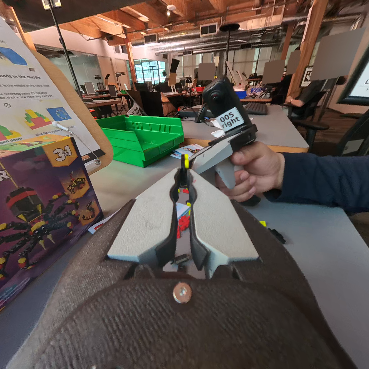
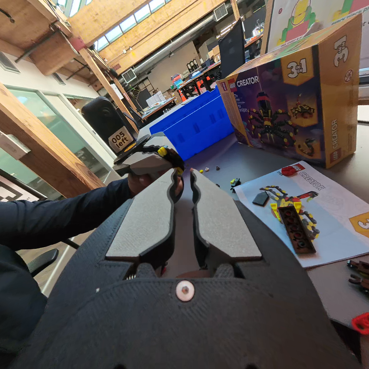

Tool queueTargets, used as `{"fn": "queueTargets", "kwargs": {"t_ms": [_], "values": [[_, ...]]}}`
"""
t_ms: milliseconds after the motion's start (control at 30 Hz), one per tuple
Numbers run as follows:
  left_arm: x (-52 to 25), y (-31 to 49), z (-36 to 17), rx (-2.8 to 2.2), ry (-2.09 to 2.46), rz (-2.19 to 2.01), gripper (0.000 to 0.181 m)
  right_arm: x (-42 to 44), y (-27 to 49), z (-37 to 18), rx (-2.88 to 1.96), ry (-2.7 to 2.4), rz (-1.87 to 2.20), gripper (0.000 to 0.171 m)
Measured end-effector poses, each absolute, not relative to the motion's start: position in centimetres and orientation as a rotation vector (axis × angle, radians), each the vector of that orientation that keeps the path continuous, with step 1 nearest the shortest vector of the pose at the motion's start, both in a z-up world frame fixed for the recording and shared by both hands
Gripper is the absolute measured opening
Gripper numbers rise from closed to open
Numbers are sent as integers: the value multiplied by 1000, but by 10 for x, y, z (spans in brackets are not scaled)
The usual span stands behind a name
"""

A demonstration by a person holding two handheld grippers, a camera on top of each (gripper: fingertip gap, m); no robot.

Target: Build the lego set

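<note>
My left gripper is shut on a small black lego assembly with yellow round studs and holds it upright above the grey table. In the right wrist view the same assembly sticks out of the left gripper. My right gripper stands narrowly open with the assembly's yellow end at its left fingertip. In the left wrist view the right gripper, held by a hand, points its tips at the assembly. A brown plate and a dark tile lie on the instruction booklet.
The purple and orange lego box stands at the table's edge, with a green bin and a blue bin behind. Loose small pieces and red pieces lie on the table. An instruction board leans at the left. Less than 4 cm separates the two grippers' tips. My right gripper's tips are some 11 centimeters from the dark tile. From the right gripper's tips to the brown plate is close to 12 centimeters.
</note>
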State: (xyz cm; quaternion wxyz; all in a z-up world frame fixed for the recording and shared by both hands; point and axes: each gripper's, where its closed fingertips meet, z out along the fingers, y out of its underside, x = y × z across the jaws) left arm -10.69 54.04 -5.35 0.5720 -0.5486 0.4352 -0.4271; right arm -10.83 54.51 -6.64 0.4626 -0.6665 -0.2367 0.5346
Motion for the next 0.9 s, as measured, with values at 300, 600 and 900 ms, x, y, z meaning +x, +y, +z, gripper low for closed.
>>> {"fn": "queueTargets", "kwargs": {"t_ms": [300, 600, 900], "values": [[-105, 544, -56, -1276, 1022, -908, 2, -110, 548, -66, -1643, -502, 1400, 5], [-104, 546, -71, -1260, 1143, -666, 3, -111, 552, -82, -1715, -503, 1328, 4], [-104, 539, -60, -1250, 1097, -815, 3, -110, 547, -71, -1624, -633, 1142, 4]]}}
